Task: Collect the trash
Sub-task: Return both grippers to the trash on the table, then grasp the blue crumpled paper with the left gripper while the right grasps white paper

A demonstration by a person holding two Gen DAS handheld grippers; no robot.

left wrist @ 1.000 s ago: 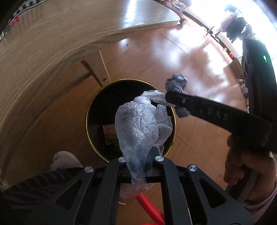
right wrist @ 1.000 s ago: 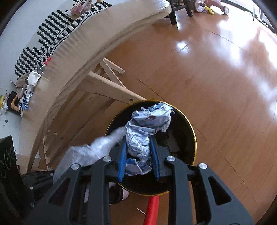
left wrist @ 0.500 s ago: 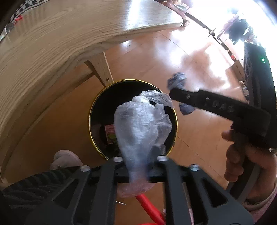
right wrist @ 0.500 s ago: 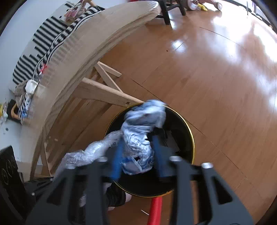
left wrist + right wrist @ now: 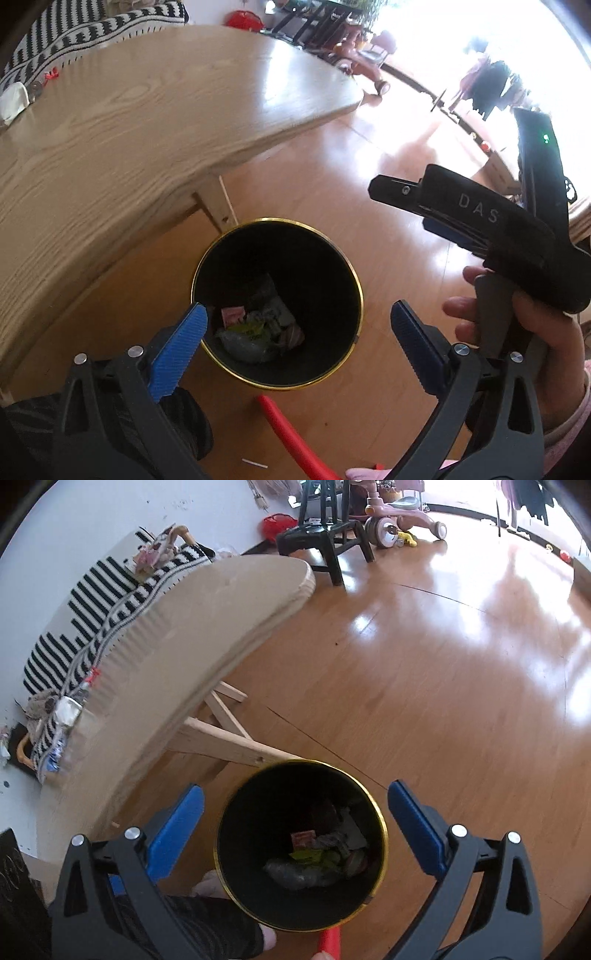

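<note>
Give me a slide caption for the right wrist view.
Open right tool above black gold-rimmed bin, crumpled trash at its bottom.

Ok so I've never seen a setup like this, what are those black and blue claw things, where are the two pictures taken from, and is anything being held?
There is no robot here: a person holds a hand-operated grabbing tool in each hand, each with a wide-angle camera looking along its two blue-padded fingers. One picture is from the left tool, the other from the right tool. In the left view you also see the right tool from the side, gripped by the person's hand.

Both look down into a black bin with a gold rim standing on the wooden floor beside a wooden table. Crumpled trash lies at the bin's bottom. A red stick lies on the floor by the bin.

Nothing is held: both tools' jaws have just been opening, with nothing between them.
</note>
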